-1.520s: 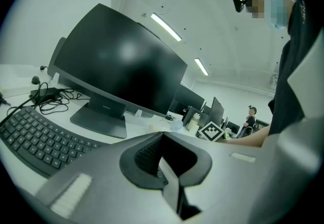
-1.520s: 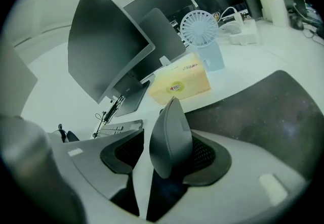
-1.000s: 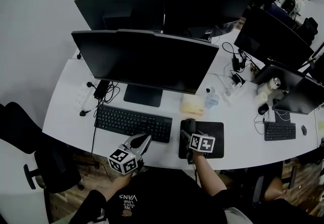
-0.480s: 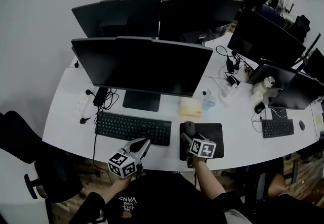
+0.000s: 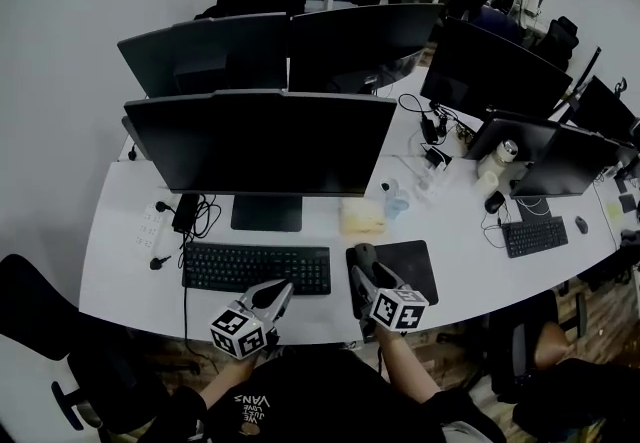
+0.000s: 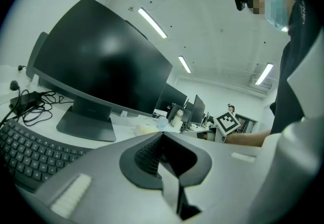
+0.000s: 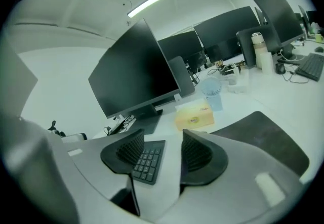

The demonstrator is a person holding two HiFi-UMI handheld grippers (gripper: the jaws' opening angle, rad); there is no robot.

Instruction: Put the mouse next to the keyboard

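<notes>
The dark mouse [image 5: 364, 253] lies at the left edge of the black mouse pad [image 5: 408, 261], just right of the black keyboard [image 5: 250, 268]. My right gripper [image 5: 362, 279] hovers just behind the mouse. Its jaws are closing, and in the right gripper view nothing lies between the pads of the right gripper [image 7: 163, 136]. Only the keyboard's right end [image 7: 148, 161] shows through the gap, and the mouse is hidden there. My left gripper [image 5: 281, 290] hangs at the desk's front edge below the keyboard. In the left gripper view the left gripper [image 6: 162, 139] is shut and holds nothing.
A large monitor [image 5: 262, 141] stands behind the keyboard. A yellow tissue box [image 5: 360, 219] and a clear cup [image 5: 396, 201] sit behind the mouse pad. Cables and a power strip [image 5: 152, 223] lie at the far left. More monitors and a second keyboard [image 5: 538, 236] fill the right.
The right gripper has drawn back from the mouse toward the desk's front edge. The head view has shifted, so everything sits a little lower and further left. The left gripper has barely moved.
</notes>
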